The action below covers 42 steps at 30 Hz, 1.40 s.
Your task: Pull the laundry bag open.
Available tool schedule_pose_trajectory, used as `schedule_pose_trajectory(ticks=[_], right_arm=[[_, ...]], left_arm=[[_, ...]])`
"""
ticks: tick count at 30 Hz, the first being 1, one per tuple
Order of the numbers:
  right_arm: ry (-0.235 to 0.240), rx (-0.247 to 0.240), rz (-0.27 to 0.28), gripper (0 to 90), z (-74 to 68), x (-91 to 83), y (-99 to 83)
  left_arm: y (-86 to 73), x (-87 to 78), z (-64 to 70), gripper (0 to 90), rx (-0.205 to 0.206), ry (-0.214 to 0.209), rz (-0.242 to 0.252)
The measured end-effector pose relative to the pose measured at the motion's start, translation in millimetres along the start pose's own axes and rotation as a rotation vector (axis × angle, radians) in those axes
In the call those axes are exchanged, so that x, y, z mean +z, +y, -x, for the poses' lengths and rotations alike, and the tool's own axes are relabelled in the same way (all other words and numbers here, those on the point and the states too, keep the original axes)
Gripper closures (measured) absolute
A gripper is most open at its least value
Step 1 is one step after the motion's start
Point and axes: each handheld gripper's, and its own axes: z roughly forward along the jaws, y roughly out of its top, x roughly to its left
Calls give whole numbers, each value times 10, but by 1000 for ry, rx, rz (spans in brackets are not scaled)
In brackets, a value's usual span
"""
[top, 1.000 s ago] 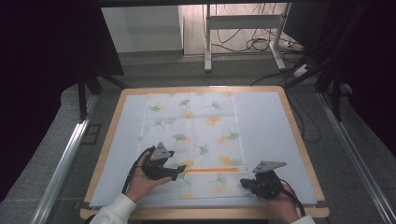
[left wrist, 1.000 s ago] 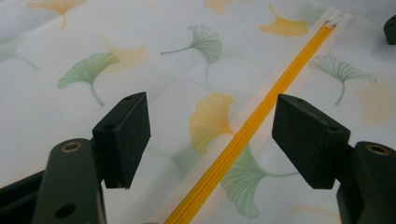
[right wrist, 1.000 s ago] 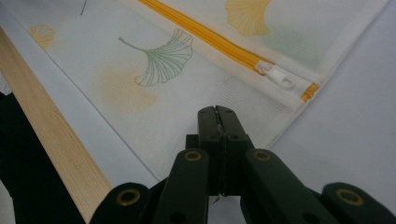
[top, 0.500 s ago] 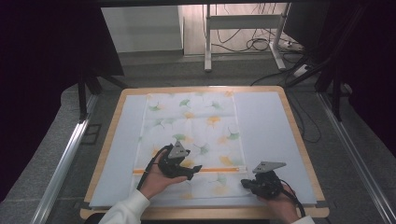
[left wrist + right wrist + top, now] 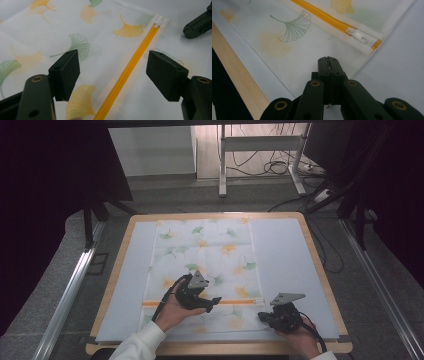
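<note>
A white mesh bag (image 5: 210, 255) printed with ginkgo leaves lies flat on the table mat. An orange zipper (image 5: 235, 302) runs across its near end, and its white pull (image 5: 359, 37) sits at the right end. My left gripper (image 5: 216, 302) hovers open over the middle of the zipper (image 5: 132, 67), one jaw on each side of it, with nothing between them. My right gripper (image 5: 262, 316) is at the bag's near right corner, jaws shut on the fabric edge (image 5: 328, 60) just short of the pull.
A pale mat (image 5: 285, 255) covers the wooden table (image 5: 320, 270), and its front edge (image 5: 239, 82) runs close to the right gripper. Bare mat lies left and right of the bag. The right gripper's jaw (image 5: 197, 23) shows beyond the zipper's end.
My left gripper has moved right along the bag's near end, from its left part to above the middle of the zipper. The right gripper has stayed put.
</note>
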Motion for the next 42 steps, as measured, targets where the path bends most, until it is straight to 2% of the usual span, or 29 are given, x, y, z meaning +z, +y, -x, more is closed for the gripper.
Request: schedule_pose_trajectory(ticks=[9,15,31,39,42], right_arm=[[-2,-3,-3,888,0,3,5],[-4,-10,-6,887,-4,2,9],[12,-12,-10,887,19,3,11],[12,-11,-9,887,20,3,9],[11,-15,-11,887,17,3,10]], left_arm=[[143,194,131,287,17,-41,3],[205,297,184,290,32,-49,3],[358,553,253,320,15,-84,-4],[497,607,316,331,62,-78,-16],[518,645,341,337,59,-85,-17]])
